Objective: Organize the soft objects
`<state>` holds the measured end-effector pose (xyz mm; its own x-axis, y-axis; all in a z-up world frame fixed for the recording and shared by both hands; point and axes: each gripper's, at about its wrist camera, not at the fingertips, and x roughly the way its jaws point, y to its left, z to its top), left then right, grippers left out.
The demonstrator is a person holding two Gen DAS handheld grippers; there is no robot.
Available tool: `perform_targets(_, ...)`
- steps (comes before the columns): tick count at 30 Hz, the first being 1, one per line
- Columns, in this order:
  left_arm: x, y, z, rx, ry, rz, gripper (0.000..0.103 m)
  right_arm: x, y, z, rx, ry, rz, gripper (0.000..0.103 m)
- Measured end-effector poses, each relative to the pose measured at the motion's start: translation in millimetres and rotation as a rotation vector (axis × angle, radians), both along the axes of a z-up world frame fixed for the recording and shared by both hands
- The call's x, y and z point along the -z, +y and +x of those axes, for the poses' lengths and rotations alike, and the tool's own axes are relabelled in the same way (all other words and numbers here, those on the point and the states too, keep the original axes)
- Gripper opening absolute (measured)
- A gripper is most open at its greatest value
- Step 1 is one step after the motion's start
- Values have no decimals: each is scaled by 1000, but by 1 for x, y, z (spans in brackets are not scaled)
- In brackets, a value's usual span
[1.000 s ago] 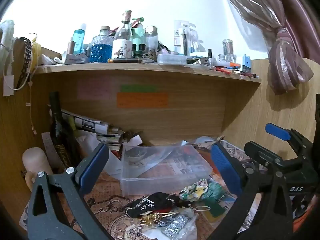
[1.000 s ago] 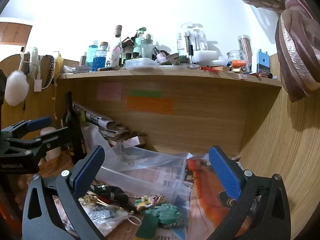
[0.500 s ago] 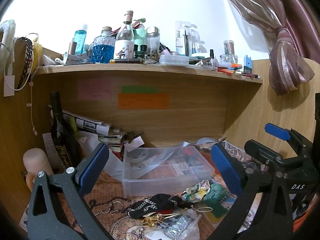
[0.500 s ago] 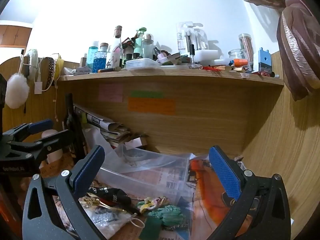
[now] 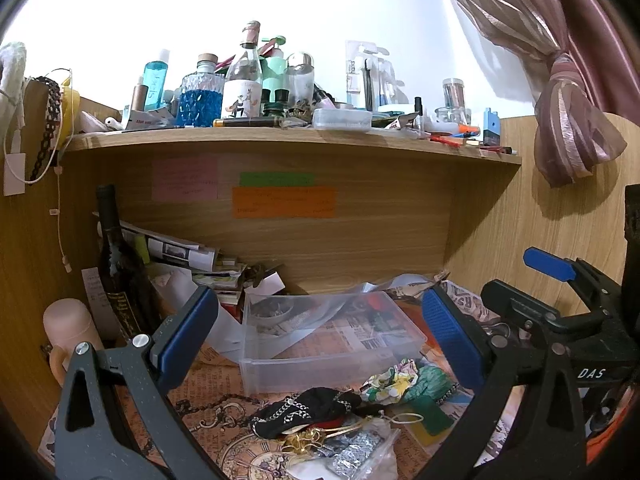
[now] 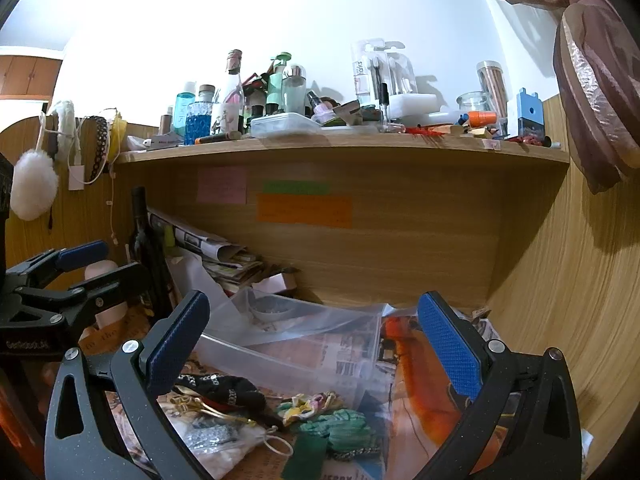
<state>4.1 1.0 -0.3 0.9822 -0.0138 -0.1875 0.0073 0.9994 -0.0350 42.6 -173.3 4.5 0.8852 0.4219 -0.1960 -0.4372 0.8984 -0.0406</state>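
Observation:
A clear plastic box (image 5: 332,336) sits on the desk under the shelf; it also shows in the right wrist view (image 6: 296,344). In front of it lies a heap of soft things: a black scrunchie with white trim (image 5: 304,408) (image 6: 224,390), a floral scrunchie (image 5: 390,380) (image 6: 308,404), a green scrunchie (image 5: 430,382) (image 6: 340,426), and a plastic bag with silver bits (image 5: 356,452) (image 6: 216,436). My left gripper (image 5: 320,344) is open and empty above the heap. My right gripper (image 6: 316,352) is open and empty, to the right of the left one.
A dark wine bottle (image 5: 120,268) and a pink cup (image 5: 70,328) stand at the left. Stacked papers (image 5: 188,256) lean behind the box. The wooden shelf (image 5: 280,140) above carries several bottles and jars. A curtain (image 5: 568,120) hangs at the right.
Both grippers have drawn back and up slightly, so the box and heap sit a little lower in view. The wine bottle has come into the left wrist view. Jaws stay open.

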Motion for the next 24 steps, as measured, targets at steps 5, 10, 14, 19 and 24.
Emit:
perform_targets(5, 0, -1, -2, -2, -7, 5, 103, 0, 0, -1, -1, 2, 7, 103)
perform_targets(10, 0, -1, -2, -1, -7, 5, 103, 0, -1, -1, -4, 2, 11, 103)
perform_targets(14, 0, -1, -2, 0, -7, 4, 103, 0, -1, -2, -3, -1, 13, 103)
perform_targets(19, 0, -1, -2, 0, -7, 5, 103, -1, -1, -2, -3, 0, 16, 103)
perform_targets(24, 0, -1, -2, 1, -5, 3, 103, -1, -1, -3, -2, 2, 20, 103)
